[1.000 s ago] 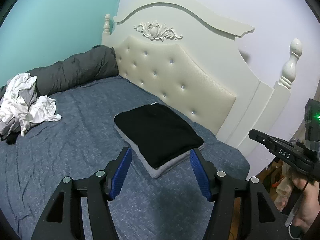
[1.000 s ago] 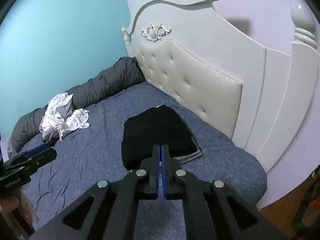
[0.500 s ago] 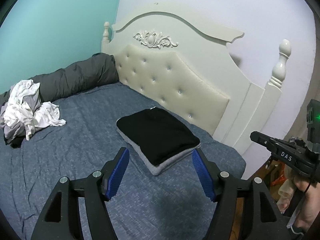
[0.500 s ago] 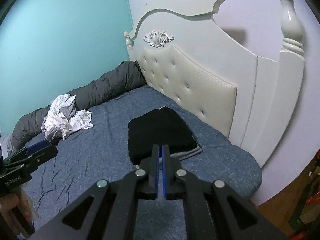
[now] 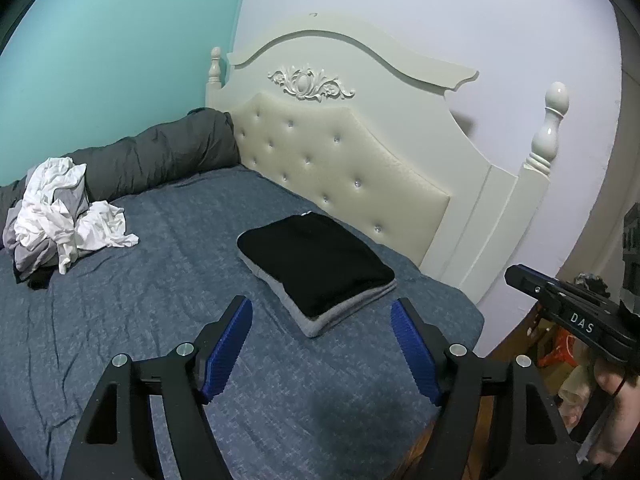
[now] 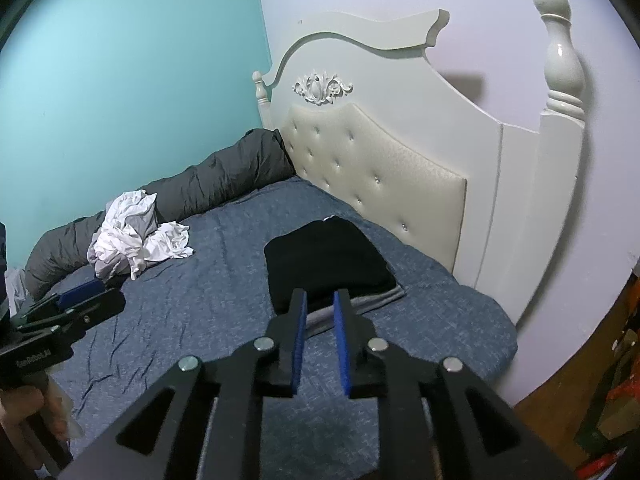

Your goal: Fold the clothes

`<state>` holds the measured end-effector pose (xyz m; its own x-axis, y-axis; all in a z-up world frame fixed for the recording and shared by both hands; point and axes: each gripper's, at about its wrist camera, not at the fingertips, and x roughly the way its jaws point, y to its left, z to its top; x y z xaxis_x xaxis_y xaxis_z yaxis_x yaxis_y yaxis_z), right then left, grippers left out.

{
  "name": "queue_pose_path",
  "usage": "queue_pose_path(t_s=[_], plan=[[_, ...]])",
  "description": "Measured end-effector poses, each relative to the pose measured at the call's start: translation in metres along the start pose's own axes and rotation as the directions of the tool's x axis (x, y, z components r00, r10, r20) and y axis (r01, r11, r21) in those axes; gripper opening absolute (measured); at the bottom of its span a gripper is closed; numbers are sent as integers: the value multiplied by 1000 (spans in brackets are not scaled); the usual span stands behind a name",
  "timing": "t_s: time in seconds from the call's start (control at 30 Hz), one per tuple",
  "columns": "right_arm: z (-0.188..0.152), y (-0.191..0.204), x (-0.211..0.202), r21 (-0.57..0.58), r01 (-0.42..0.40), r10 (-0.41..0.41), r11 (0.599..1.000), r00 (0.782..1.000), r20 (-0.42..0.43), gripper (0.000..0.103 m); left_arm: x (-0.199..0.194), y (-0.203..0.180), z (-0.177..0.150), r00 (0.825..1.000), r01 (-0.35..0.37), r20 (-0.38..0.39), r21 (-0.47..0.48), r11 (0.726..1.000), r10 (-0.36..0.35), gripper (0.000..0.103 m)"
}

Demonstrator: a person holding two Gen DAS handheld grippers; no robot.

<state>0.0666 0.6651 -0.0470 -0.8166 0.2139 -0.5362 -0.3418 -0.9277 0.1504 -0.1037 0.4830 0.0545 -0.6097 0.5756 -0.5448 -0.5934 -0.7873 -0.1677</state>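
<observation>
Folded stack [image 5: 316, 266]: laid near headboard [image 5: 344, 168].
Unfolded heap [image 5: 64, 216]: left far from headboard.
Left hand-held gripper [image 5: 322, 344]: opening, nothing gripped.
Right hand-held gripper [image 6: 320, 336]: opening, nothing gripped.

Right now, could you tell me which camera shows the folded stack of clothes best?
The left wrist view: the folded stack lies whole and unblocked, black garment over grey layers, beyond the left gripper. In the right wrist view, the opening right gripper covers the stack's near edge, with nothing between its jaws.
</observation>
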Motion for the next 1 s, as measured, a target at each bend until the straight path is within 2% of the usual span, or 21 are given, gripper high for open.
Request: queue_pose_path(t_s=[0.2,0.4,0.67,0.73,0.9,1.0], plan=[[-9,8,-13,0,-1,1,1000,1000,-5,16,-11,1,-7,1000,7,2,-3,1000,-7,76],[-18,15,-24,8,-2,2,1000,1000,-10,29,-24,1,-13,1000,-3,14,15,1000,3,78],[-25,21,-33,11,8,-8,1000,1000,-4,38,-36,4,-18,1000,-11,28,19,1000,10,81],[-28,21,-36,20,14,-14,1000,1000,0,49,-38,5,-20,999,-14,30,21,1000,13,82],[-33,23,-43,28,24,-24,999,1000,4,53,-45,6,-26,999,-18,30,29,999,17,83],[-36,25,-46,27,29,-29,999,1000,3,61,-48,6,-28,999,-16,28,30,999,15,86]])
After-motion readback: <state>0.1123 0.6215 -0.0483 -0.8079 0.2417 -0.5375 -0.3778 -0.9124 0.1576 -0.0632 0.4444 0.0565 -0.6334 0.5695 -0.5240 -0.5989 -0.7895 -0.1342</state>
